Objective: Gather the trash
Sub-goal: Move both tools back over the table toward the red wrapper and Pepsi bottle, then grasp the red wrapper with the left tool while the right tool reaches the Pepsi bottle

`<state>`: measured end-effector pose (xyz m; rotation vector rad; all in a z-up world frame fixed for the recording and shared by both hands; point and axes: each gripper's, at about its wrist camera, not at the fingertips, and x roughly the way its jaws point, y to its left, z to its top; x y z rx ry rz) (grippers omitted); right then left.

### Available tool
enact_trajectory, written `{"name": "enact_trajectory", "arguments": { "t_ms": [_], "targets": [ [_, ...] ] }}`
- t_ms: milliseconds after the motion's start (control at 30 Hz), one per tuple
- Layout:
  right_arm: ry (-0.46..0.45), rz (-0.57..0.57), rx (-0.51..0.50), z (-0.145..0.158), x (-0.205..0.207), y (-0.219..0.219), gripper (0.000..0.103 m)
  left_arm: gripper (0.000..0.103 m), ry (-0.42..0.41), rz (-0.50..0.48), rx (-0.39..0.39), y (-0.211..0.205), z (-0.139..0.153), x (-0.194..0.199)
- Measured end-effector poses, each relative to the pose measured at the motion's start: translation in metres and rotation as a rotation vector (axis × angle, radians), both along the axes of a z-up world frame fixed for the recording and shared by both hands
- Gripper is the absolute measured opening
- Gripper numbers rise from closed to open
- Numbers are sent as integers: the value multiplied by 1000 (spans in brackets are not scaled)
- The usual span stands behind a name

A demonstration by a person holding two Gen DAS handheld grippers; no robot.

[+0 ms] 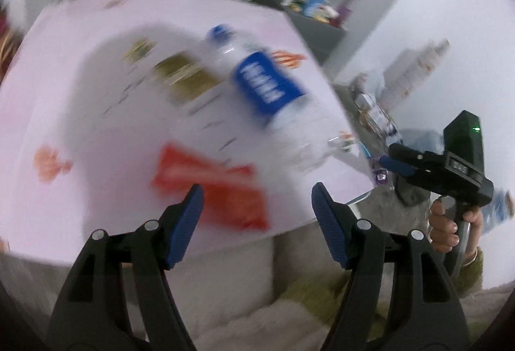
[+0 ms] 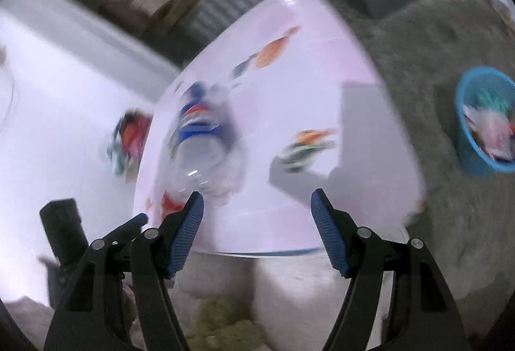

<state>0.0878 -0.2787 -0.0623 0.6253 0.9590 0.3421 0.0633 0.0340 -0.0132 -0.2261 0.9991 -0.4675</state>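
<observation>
Both views were smeared by motion, so small print and outlines could not be read. In the left wrist view, the left gripper (image 1: pixel 257 206) stood wide open with nothing between its blue pads, hanging over the near edge of a pale table (image 1: pixel 64 87). A red wrapper (image 1: pixel 212 187) lay near that edge, just beyond the left pad; a greenish packet (image 1: pixel 190 77) lay farther in, too blurred to identify. A clear bottle (image 1: pixel 270 87) with a blue cap and label lay on its side toward the table's right edge. Right of the table, a hand (image 1: pixel 450 228) held the right gripper's handle. In the right wrist view, the right gripper (image 2: pixel 257 209) was likewise open and empty above the near edge. Grey carpet (image 2: pixel 418 45) spread open beyond the right edge, where a blue bin (image 2: pixel 466 151) stood, partly cut off, holding indistinct scraps.
</observation>
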Motion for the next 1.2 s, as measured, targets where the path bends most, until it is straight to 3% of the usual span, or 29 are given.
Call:
{"name": "enact_trajectory", "arguments": {
  "t_ms": [233, 367, 533, 600, 733, 1067, 1200],
  "targets": [
    [16, 80, -112, 8, 21, 50, 68, 58, 100, 71, -131, 41, -31, 3],
    [17, 95, -177, 10, 19, 58, 68, 51, 123, 75, -186, 36, -42, 19],
    [42, 68, -184, 8, 22, 57, 67, 44, 123, 92, -254, 33, -49, 44],
    [46, 64, -195, 7, 22, 57, 67, 38, 111, 98, -238, 30, -52, 56],
    [52, 47, -188, 6, 25, 54, 67, 37, 79, 77, -187, 17, -49, 71],
    [75, -9, -164, -1, 37, 43, 65, 37, -119, -23, 172, -38, -41, 66],
    [67, -25, -167, 1, 37, 38, 64, 30, -174, -29, 259, -49, -42, 61]
  ]
}}
